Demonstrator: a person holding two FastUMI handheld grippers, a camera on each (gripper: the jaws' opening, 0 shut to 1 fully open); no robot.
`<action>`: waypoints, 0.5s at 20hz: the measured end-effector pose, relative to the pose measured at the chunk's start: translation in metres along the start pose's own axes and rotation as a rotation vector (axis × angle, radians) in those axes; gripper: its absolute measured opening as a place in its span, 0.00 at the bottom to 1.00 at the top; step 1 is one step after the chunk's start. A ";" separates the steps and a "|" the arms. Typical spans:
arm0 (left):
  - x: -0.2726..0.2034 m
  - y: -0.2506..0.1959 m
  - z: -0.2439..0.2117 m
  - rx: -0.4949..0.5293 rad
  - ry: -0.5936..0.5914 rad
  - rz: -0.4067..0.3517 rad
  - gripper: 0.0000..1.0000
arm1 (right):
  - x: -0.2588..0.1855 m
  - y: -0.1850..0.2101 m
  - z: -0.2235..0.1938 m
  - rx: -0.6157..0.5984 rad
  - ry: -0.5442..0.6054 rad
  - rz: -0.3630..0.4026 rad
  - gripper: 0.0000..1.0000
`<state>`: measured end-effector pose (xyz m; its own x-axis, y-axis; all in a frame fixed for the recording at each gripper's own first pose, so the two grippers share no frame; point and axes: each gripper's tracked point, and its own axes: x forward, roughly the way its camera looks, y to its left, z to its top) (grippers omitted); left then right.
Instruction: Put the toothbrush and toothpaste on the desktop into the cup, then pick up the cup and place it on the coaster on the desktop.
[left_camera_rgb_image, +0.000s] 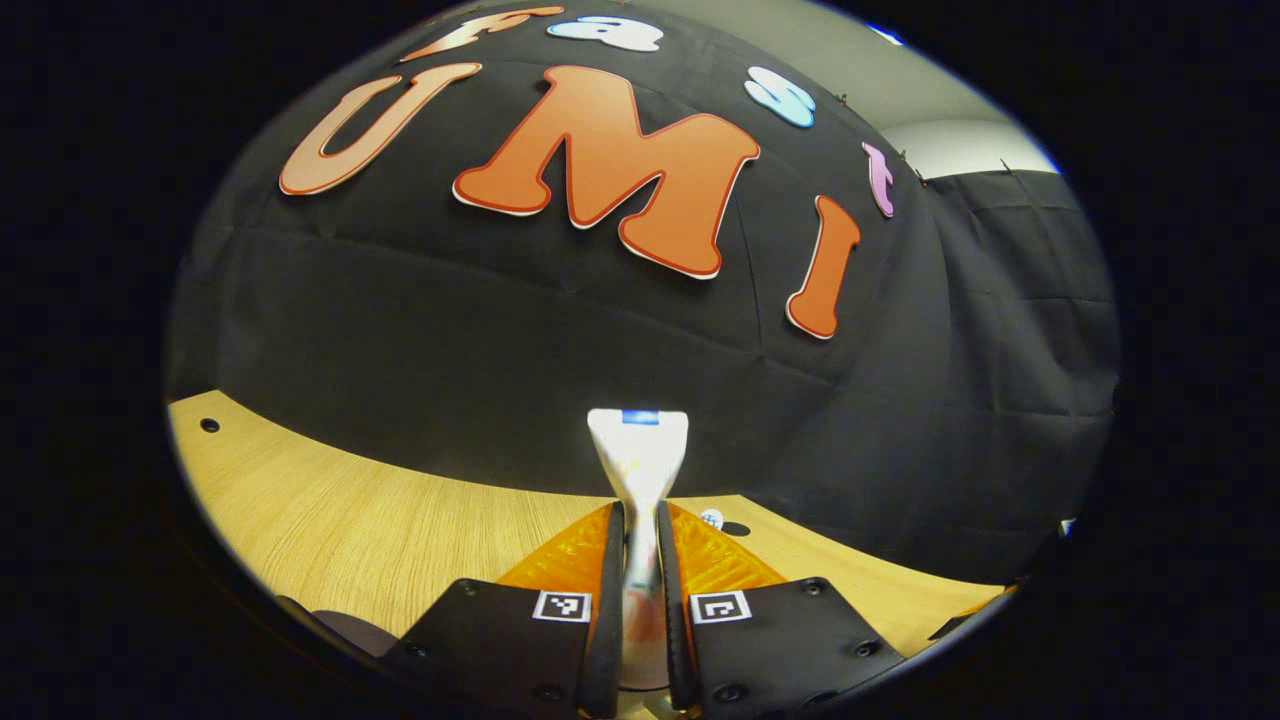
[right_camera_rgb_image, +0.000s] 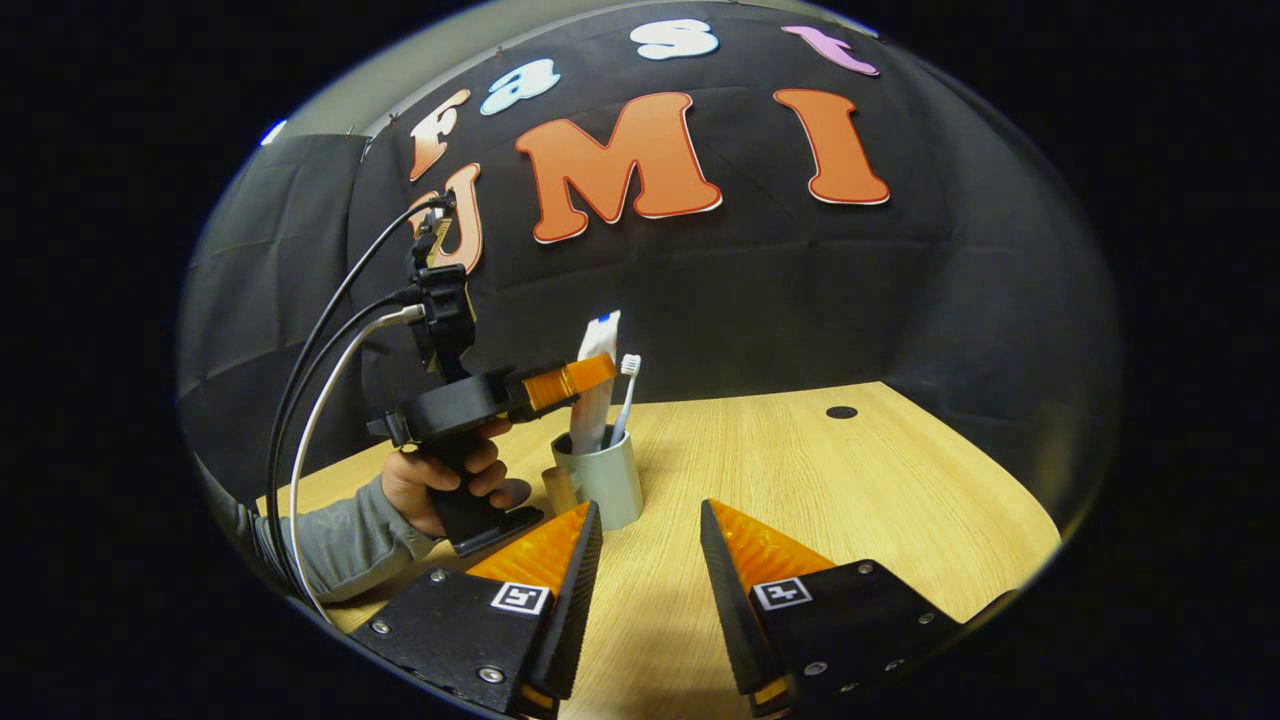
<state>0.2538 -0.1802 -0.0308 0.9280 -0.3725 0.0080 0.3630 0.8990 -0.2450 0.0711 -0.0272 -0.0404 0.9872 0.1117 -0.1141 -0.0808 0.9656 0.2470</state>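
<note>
A grey cup (right_camera_rgb_image: 603, 482) stands on the wooden desktop (right_camera_rgb_image: 850, 480), left of centre in the right gripper view. A white toothbrush (right_camera_rgb_image: 626, 392) stands in it, bristles up. The white toothpaste tube (right_camera_rgb_image: 598, 345) also stands in the cup, crimped end up. My left gripper (right_camera_rgb_image: 585, 378), held by a hand (right_camera_rgb_image: 445, 480), is shut on the tube above the cup's rim. In the left gripper view the tube (left_camera_rgb_image: 638, 450) rises between the orange fingers of my left gripper (left_camera_rgb_image: 640, 520). My right gripper (right_camera_rgb_image: 648, 520) stands open just in front of the cup, nothing between its fingers.
A small brownish part (right_camera_rgb_image: 558, 490) shows against the cup's left side. A round hole (right_camera_rgb_image: 841, 412) sits in the desktop at the far right. A dark rounded shape (left_camera_rgb_image: 340, 630) lies at the lower left of the left gripper view; what it is cannot be told.
</note>
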 end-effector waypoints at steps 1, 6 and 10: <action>0.000 0.002 -0.002 0.007 0.011 0.006 0.23 | 0.001 -0.001 0.000 0.005 -0.001 -0.002 0.60; -0.018 0.001 -0.005 0.020 0.049 -0.003 0.25 | 0.004 0.010 0.000 0.017 -0.002 0.015 0.61; -0.037 0.001 -0.006 0.076 0.086 -0.008 0.28 | 0.012 0.026 0.004 0.028 -0.004 0.035 0.61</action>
<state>0.2195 -0.1672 -0.0368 0.9158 -0.3948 -0.0743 0.3784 0.9098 -0.1705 0.0811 -0.0018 -0.0315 0.9843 0.1446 -0.1015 -0.1115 0.9542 0.2776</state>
